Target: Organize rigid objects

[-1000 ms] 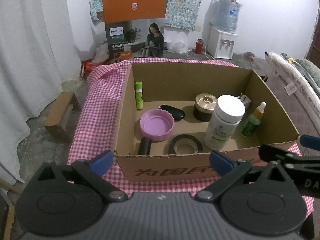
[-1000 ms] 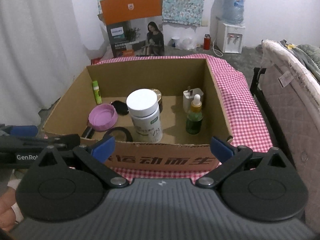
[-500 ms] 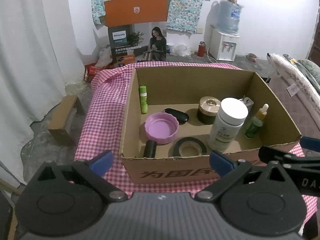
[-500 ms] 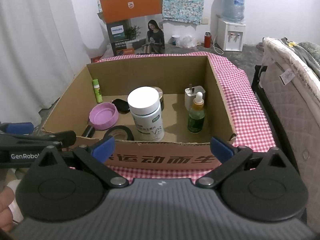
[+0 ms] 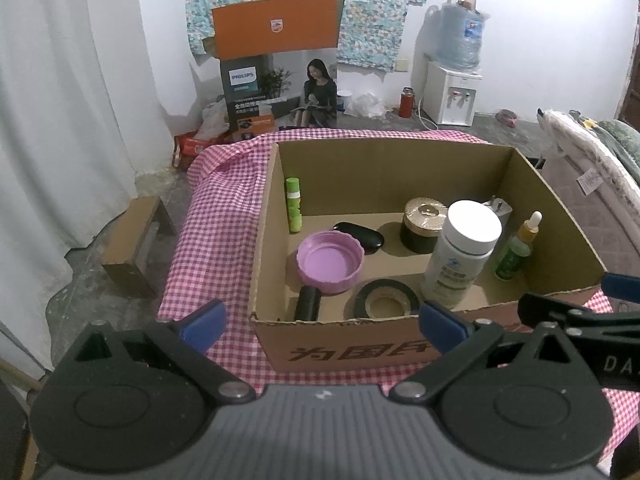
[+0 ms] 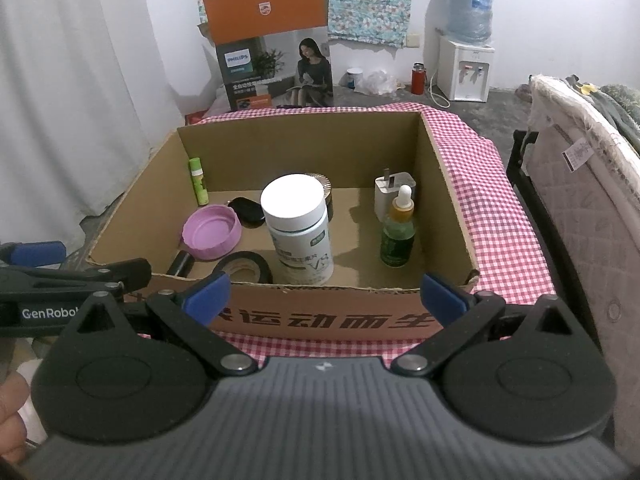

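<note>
Cardboard box holds the white bottle (upright); left claw and right claw gape wide, empty.

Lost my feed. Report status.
Left gripper and right gripper open, empty, short of the box. White bottle, dropper bottle upright inside. Nothing blocking.

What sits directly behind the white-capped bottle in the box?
Behind the white-capped bottle, a gold-lidded black jar stands; the right wrist view shows only its lid edge, the rest covered.
</note>
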`<state>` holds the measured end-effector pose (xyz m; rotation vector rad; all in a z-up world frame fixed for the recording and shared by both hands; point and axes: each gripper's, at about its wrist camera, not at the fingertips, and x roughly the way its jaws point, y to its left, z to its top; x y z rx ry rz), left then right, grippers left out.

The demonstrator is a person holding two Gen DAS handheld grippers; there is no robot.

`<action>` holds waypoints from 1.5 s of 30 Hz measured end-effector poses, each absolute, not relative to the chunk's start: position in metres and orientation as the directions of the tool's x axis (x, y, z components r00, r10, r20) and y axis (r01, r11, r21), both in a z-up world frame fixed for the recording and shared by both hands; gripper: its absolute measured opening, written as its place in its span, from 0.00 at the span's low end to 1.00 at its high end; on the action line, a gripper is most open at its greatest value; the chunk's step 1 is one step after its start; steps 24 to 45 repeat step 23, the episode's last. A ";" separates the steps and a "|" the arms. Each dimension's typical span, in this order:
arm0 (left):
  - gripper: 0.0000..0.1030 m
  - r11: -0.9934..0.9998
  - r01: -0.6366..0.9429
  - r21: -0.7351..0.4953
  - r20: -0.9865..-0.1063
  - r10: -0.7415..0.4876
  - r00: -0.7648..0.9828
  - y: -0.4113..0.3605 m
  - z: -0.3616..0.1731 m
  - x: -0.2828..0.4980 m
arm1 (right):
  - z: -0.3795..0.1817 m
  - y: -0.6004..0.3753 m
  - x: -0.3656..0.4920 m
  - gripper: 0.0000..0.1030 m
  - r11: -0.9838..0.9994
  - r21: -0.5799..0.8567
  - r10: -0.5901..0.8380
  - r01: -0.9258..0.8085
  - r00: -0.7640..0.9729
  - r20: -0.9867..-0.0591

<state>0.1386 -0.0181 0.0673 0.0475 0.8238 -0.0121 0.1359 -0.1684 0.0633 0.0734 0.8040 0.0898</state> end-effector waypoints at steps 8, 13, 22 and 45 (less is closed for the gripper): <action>1.00 0.999 0.027 0.036 -0.731 0.008 0.683 -0.015 0.069 0.138 | 0.064 -0.167 0.136 0.99 0.994 0.098 0.108 -0.054 0.690 -0.716; 1.00 0.999 0.024 0.033 -0.732 0.008 0.681 -0.014 0.069 0.139 | 0.065 -0.167 0.136 0.99 0.994 0.099 0.109 -0.054 0.689 -0.716; 1.00 0.999 0.025 0.033 -0.732 0.008 0.681 -0.013 0.069 0.139 | 0.065 -0.167 0.136 0.99 0.994 0.098 0.108 -0.055 0.689 -0.716; 1.00 0.999 0.025 0.033 -0.732 0.007 0.681 -0.013 0.069 0.139 | 0.065 -0.167 0.136 0.99 0.994 0.098 0.108 -0.054 0.689 -0.716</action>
